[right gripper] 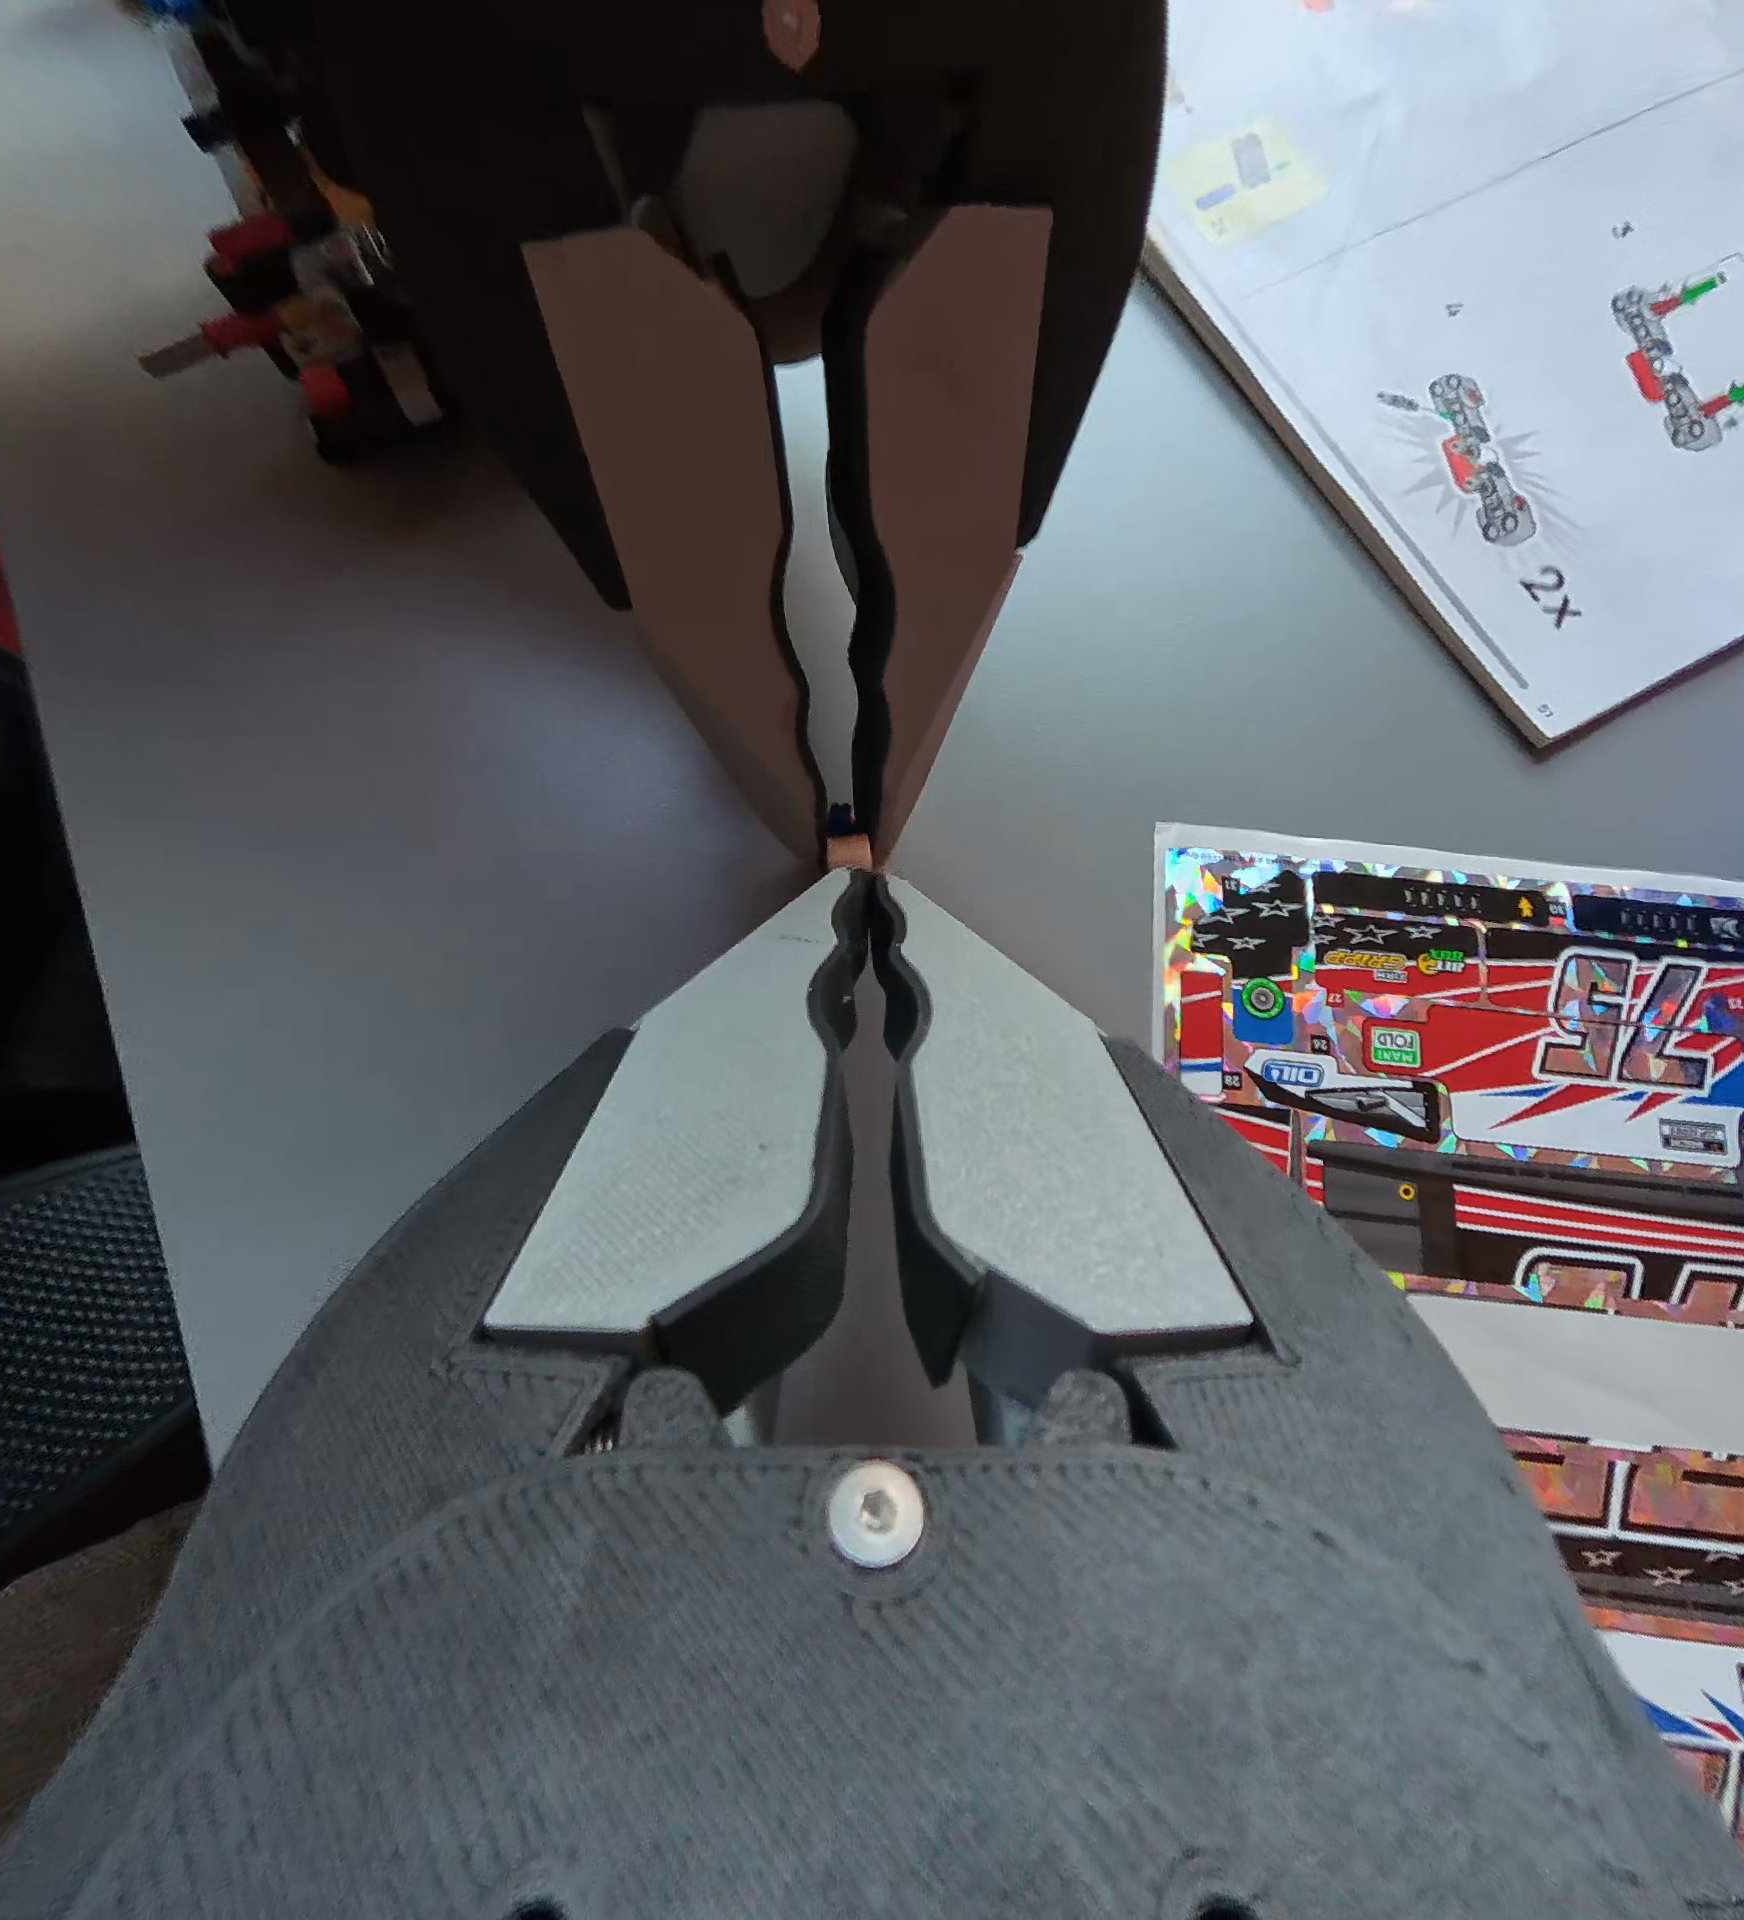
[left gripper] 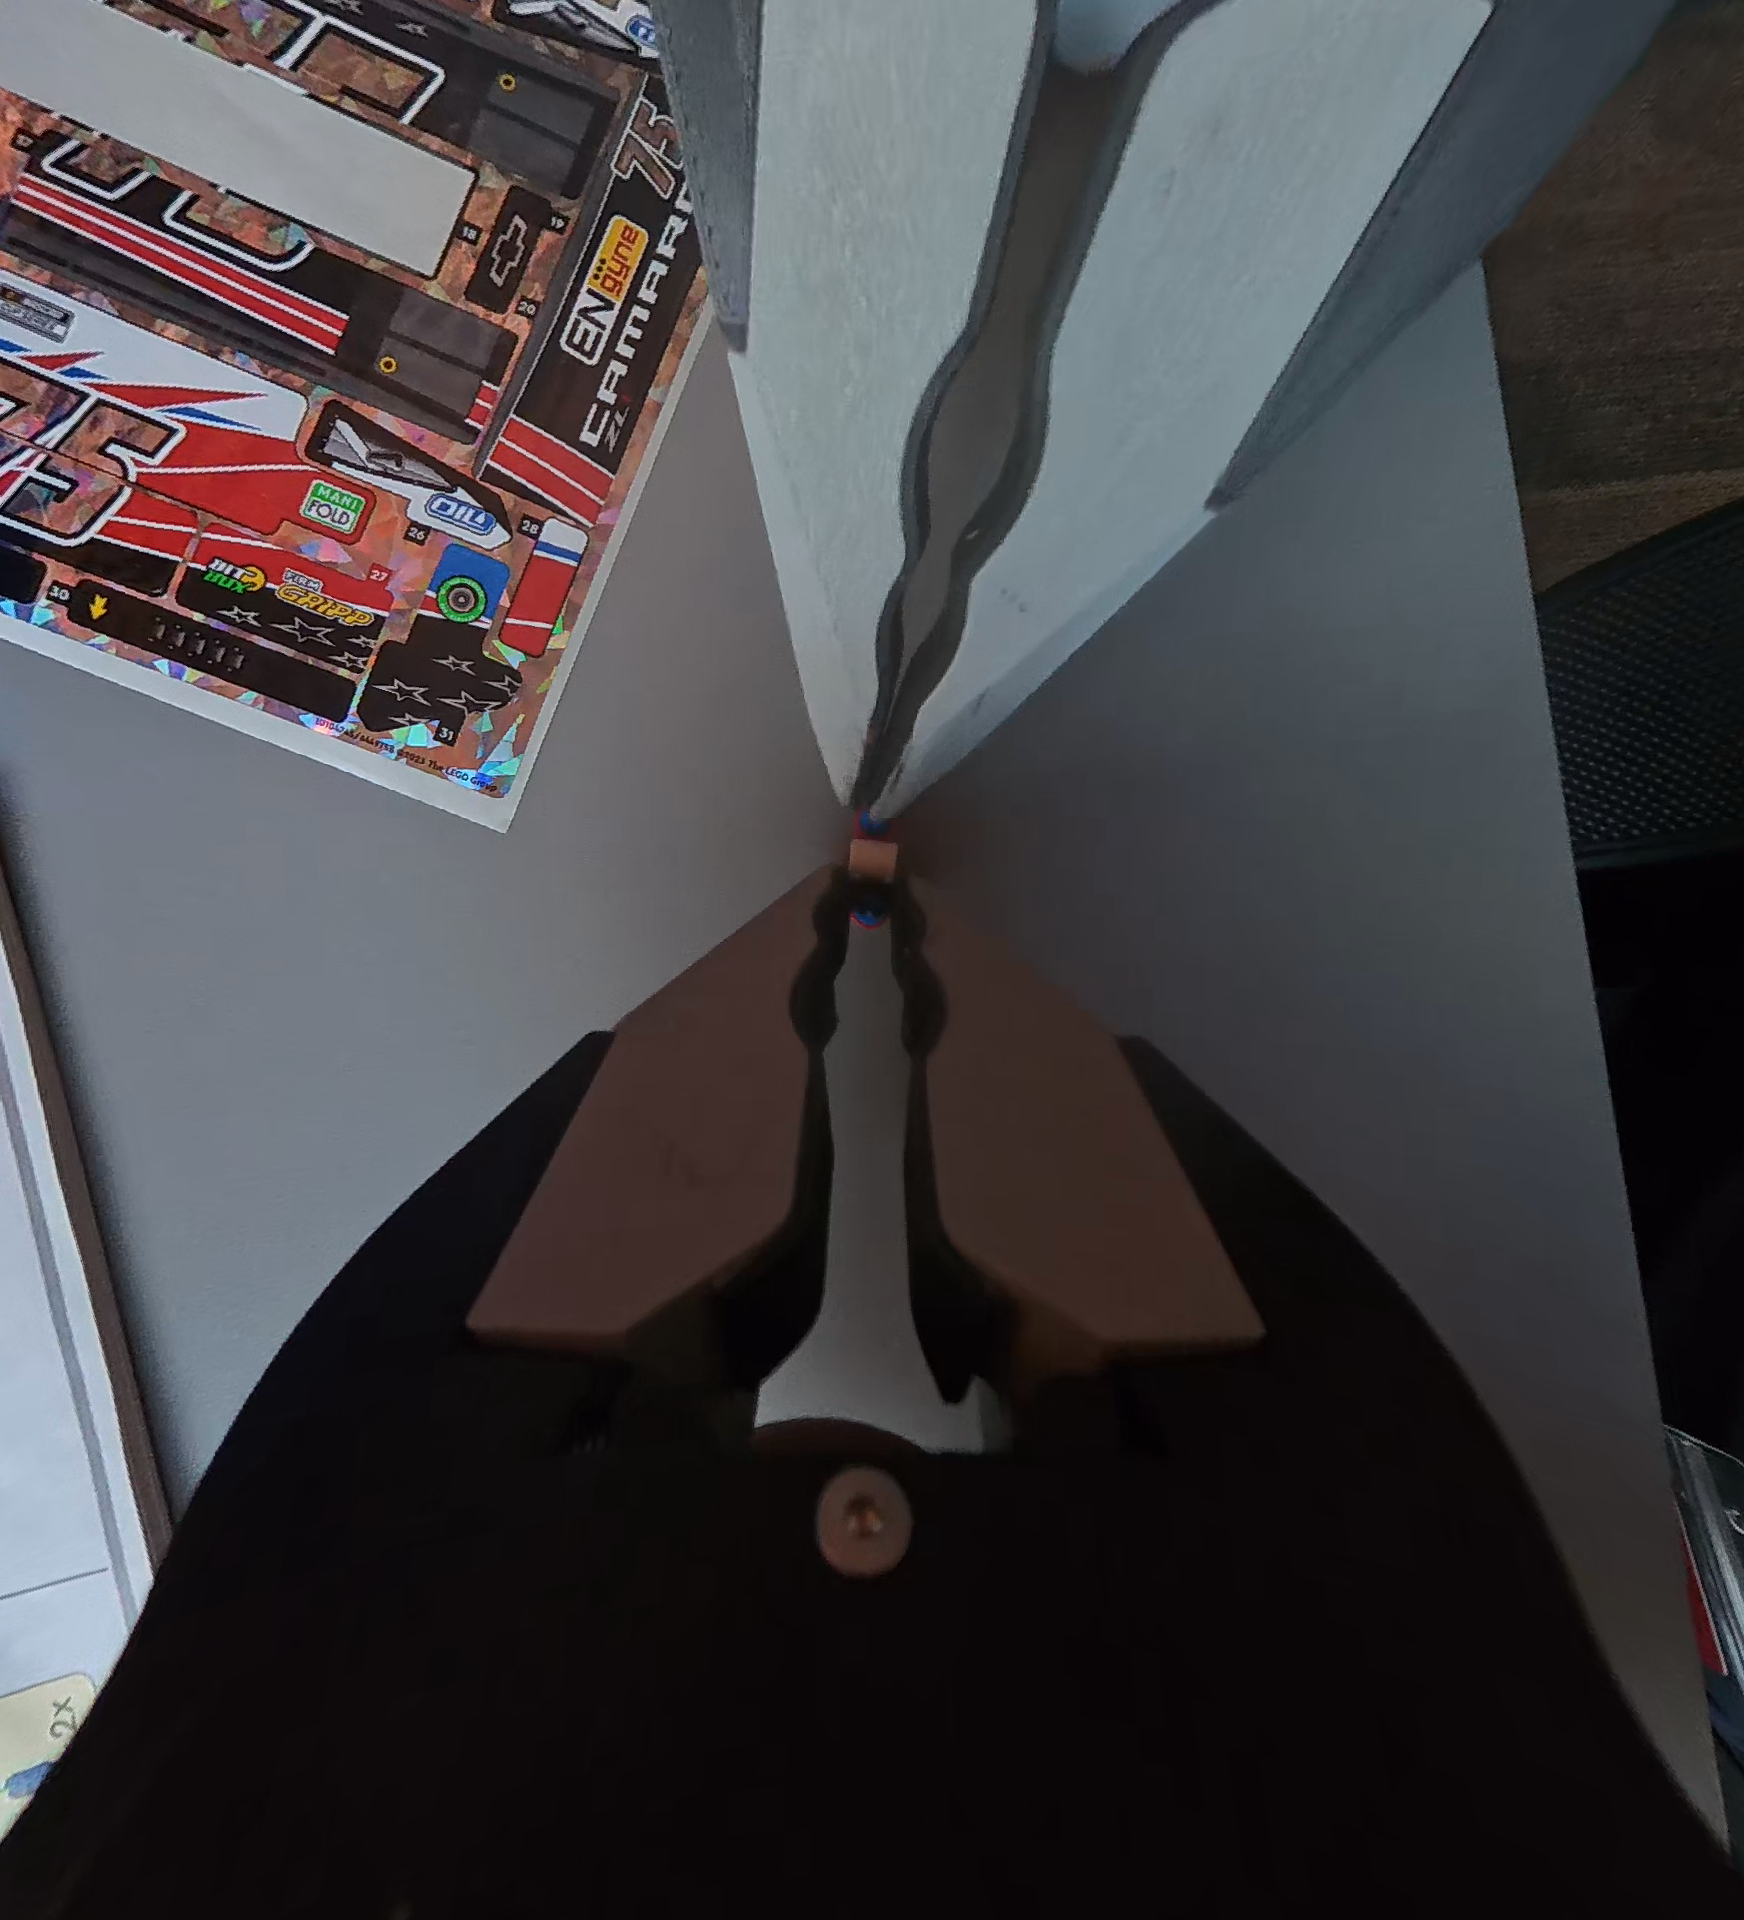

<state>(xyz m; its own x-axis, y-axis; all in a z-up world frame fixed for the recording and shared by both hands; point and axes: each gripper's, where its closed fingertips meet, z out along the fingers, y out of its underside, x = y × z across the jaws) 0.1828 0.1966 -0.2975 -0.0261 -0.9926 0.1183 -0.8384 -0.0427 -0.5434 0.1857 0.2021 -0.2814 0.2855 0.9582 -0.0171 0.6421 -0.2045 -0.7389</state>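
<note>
Over the grey table, the left gripper pinches a small tan-and-blue brick piece steady while the right gripper, shut, meets its other end.

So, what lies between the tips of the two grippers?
A small tan piece with red-and-blue ends sits between the left gripper and right gripper; both wrist views show it.

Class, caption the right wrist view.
Two tools meet tip to tip over a small tan piece beside a sticker sheet.
</note>
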